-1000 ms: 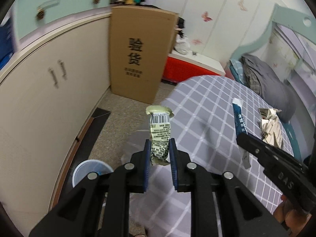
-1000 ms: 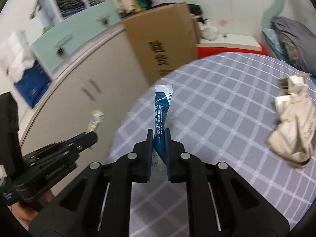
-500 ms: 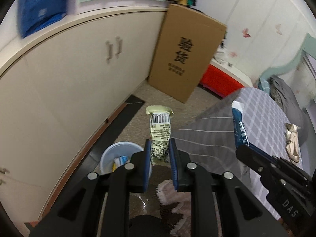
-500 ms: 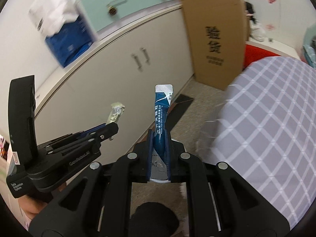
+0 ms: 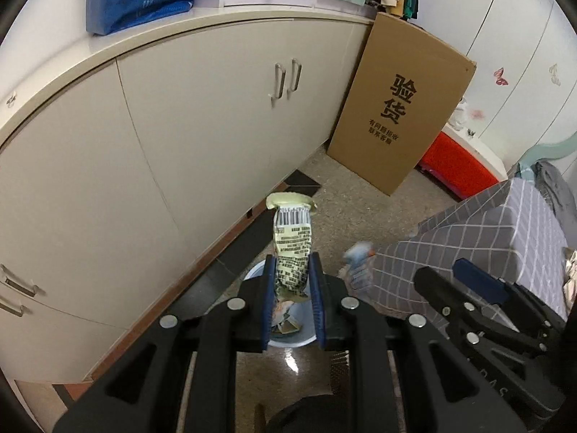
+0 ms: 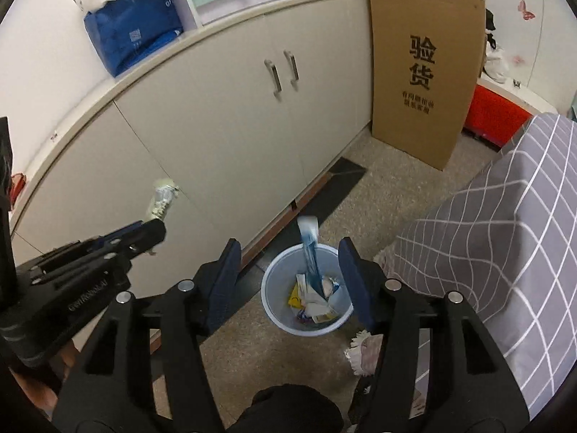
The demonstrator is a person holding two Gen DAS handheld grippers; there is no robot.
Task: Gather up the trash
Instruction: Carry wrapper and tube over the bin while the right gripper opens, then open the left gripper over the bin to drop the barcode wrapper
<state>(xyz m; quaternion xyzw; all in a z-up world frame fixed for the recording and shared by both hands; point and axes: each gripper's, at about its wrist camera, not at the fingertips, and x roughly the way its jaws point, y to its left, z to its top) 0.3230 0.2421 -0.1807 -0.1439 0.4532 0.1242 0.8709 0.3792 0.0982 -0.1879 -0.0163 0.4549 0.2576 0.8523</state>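
My left claw [image 5: 293, 283] is clamped on a pale yellow-green wrapper [image 5: 292, 249], barcode side facing the camera, its top crimp flared well above the blue pads. The wrapper's lower end is hidden between the pads. Directly below, past the claw, sits the light blue trash bin [image 5: 288, 341] on the floor, mostly covered by my fingers; only some paper scraps inside show.

My right claw [image 6: 288, 283] is spread wide, pads well apart and touching nothing. Between them a blue sachet [image 6: 309, 249] is in the air above the bin [image 6: 274, 310], motion-blurred, its lower end overlapping the bin's mouth; can't tell whether it touches the trash inside. In the left view the same sachet is just a blurred smear [image 5: 357, 256] right of the wrapper. The bin holds mixed wrappers, hard to sort out.

Far side: beige cabinet [image 6: 223, 115] with a cardboard box [image 6: 422, 68] leaning at its right. Grey checked bed [image 6: 505, 238] on the right, cut off by the frame.
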